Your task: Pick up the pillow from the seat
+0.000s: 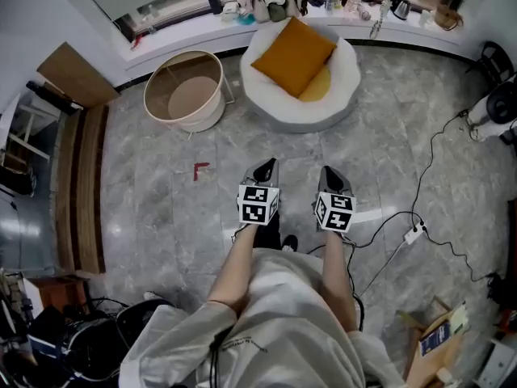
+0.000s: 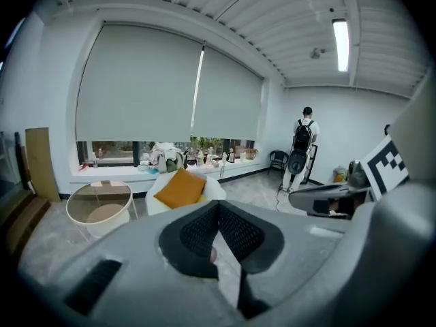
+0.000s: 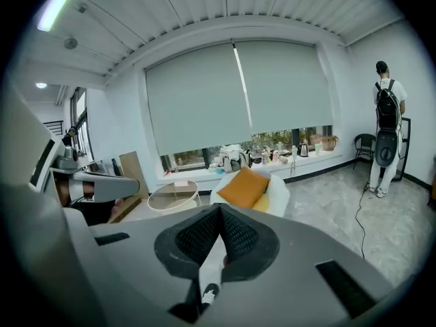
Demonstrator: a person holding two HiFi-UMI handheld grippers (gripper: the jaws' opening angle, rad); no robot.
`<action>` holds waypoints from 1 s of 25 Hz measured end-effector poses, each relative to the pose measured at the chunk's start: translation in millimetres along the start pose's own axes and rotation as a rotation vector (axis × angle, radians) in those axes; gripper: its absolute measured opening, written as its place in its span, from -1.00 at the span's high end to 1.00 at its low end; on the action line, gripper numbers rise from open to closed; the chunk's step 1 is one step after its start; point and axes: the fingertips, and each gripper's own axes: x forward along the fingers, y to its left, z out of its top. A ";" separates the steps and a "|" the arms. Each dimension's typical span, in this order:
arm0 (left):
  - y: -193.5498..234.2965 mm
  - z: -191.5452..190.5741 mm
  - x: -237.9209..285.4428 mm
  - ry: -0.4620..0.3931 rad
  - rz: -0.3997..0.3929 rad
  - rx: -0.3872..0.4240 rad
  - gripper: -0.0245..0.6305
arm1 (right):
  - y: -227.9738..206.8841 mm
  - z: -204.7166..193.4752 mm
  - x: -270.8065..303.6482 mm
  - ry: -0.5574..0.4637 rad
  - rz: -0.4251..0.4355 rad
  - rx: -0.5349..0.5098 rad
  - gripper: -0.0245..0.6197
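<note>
Closed and empty, left gripper (image 1: 267, 167) and right gripper (image 1: 327, 173) face square orange pillow (image 1: 292, 55), equally far ahead on round white seat (image 1: 349, 83).

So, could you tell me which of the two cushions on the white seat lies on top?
The orange cushion; it lies over the yellow one, which only peeks out beneath its edge.

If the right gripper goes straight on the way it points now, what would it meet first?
Probably the orange pillow on the white seat; only bare floor lies before the right gripper. Depth is unclear.
</note>
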 end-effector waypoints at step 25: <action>139.0 111.0 182.8 0.018 -0.068 -0.008 0.90 | 11.3 100.2 212.6 0.049 0.024 0.080 0.90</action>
